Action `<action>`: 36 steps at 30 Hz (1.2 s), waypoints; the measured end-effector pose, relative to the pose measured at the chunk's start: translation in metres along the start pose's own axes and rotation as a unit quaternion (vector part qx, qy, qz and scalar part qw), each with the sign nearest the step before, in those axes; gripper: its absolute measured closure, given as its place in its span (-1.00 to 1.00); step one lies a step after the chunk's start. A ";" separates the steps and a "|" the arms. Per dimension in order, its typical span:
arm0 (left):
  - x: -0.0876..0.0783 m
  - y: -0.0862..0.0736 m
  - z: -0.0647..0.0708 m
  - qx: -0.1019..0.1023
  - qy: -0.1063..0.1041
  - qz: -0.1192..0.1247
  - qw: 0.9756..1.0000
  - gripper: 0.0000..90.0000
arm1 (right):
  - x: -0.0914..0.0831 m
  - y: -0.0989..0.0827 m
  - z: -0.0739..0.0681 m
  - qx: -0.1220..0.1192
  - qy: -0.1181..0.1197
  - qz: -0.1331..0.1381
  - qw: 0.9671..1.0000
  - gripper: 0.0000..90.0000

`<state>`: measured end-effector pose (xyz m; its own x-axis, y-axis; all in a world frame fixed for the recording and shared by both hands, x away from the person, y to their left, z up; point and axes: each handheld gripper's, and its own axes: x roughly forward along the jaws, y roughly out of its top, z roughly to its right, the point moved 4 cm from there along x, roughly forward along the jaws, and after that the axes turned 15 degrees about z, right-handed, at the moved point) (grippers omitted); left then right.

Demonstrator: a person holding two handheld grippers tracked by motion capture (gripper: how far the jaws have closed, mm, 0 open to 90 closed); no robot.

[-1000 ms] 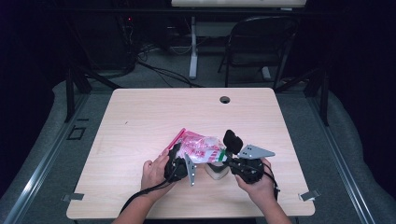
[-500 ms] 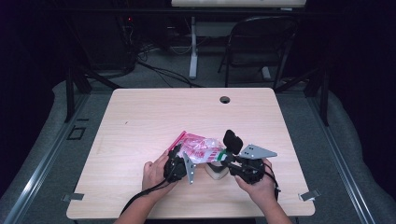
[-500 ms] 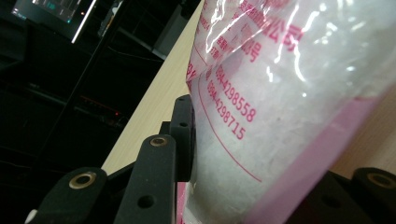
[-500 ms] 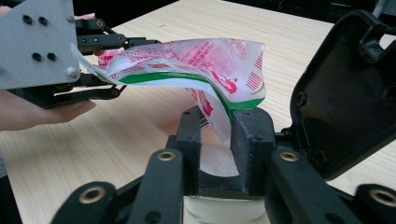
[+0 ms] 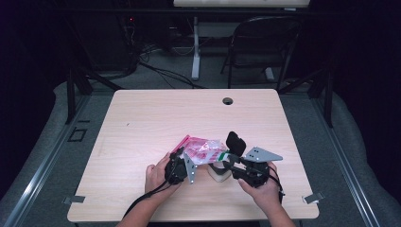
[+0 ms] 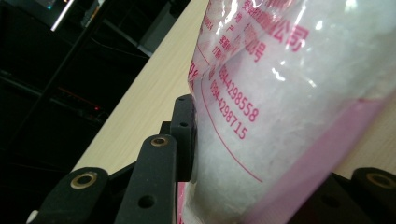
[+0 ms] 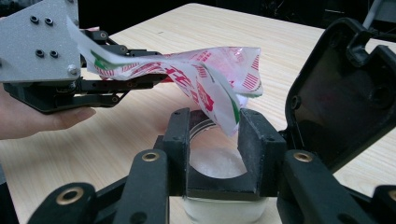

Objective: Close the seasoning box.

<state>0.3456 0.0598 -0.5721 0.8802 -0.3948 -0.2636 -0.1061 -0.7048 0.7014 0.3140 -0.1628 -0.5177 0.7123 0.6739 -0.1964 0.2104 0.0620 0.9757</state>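
A pink-and-white printed plastic bag (image 5: 203,150) of white grains is held tilted, low over the table. My left gripper (image 5: 185,155) is shut on the bag. In the left gripper view a pad presses the bag's (image 6: 289,93) side. The bag's open corner (image 7: 205,79) hangs over the mouth of a small white jar (image 7: 219,168) that has white stuff inside. The jar's black lid (image 7: 345,88) stands flipped up at the right. My right gripper (image 7: 219,135) has just been opening. Its jaws flank the jar's (image 5: 220,174) mouth without pressing on it.
The light wooden table (image 5: 142,123) has a round cable hole (image 5: 228,100) near its far edge. A folding chair (image 5: 265,47) and cables lie on the floor beyond it. The person's hands (image 5: 156,175) are close to the table's near edge.
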 end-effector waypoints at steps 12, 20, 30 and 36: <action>0.001 -0.005 0.001 -0.042 -0.020 -0.005 0.999 0.62 | -0.003 -0.001 0.001 0.001 -0.005 0.002 1.000 0.43; 0.002 -0.008 0.001 -0.062 -0.027 -0.005 0.998 0.62 | -0.003 -0.001 0.002 0.004 -0.007 0.001 1.000 0.41; 0.002 -0.009 0.000 -0.078 -0.035 -0.003 0.996 0.62 | -0.003 -0.002 0.003 0.006 -0.009 0.001 1.000 0.40; 0.002 -0.009 -0.003 -0.106 -0.043 0.000 0.993 0.62 | -0.004 -0.002 0.004 0.007 -0.011 0.001 1.000 0.39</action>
<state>0.3496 0.0670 -0.5771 0.8363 -0.4507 -0.3121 0.0005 -0.5687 0.8226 0.3139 -0.1683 -0.5191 0.7277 0.6569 -0.1976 0.2191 0.0504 0.9744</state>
